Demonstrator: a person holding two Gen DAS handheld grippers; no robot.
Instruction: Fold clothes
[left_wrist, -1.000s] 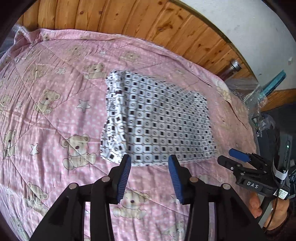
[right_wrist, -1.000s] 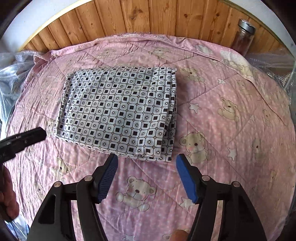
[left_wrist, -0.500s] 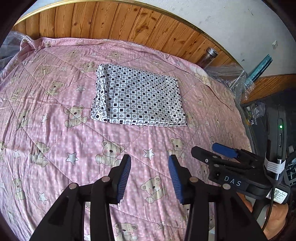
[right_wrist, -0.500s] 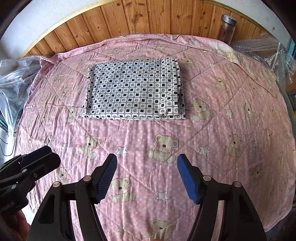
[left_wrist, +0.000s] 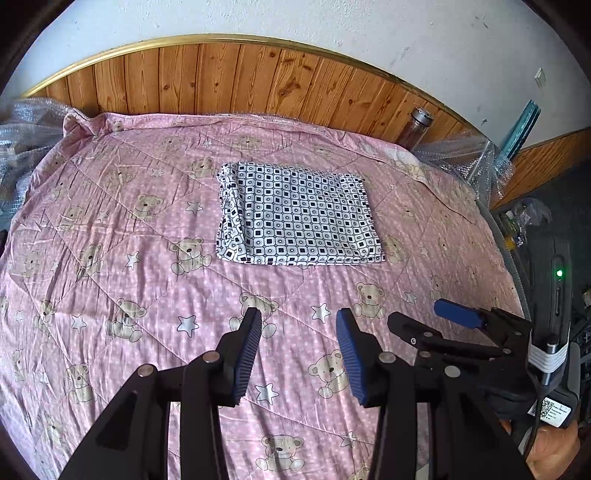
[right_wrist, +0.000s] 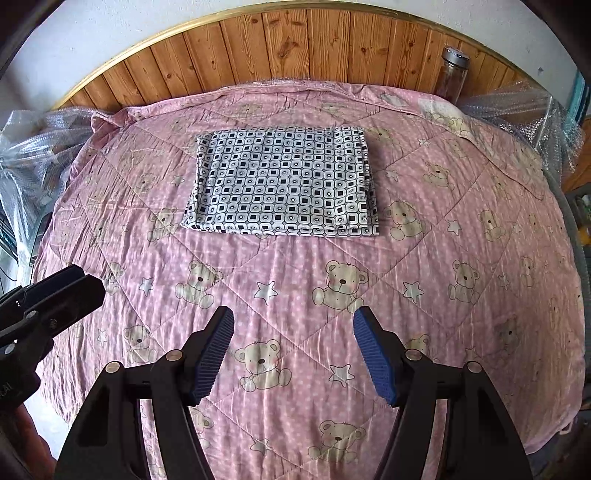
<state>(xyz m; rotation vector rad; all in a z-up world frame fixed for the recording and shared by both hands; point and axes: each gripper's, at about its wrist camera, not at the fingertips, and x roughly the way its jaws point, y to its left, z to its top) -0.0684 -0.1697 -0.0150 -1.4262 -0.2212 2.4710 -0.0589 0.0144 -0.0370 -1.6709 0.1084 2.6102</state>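
Garment (left_wrist: 299, 216) folded flat on quilt (left_wrist: 110, 258); both tongs (left_wrist: 299, 354) (right_wrist: 293, 354) agape, empty.

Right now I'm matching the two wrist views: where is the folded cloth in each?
Left wrist: folded cloth lies upper centre on the quilt.
Right wrist: cloth lies upper centre, slightly left.
Shared landmark: bottle against the wood panelling, upper right.

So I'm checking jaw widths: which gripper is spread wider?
The right gripper: in its own wrist view its blue pads stand clearly farther apart than the left gripper's pads do. Both hold nothing.
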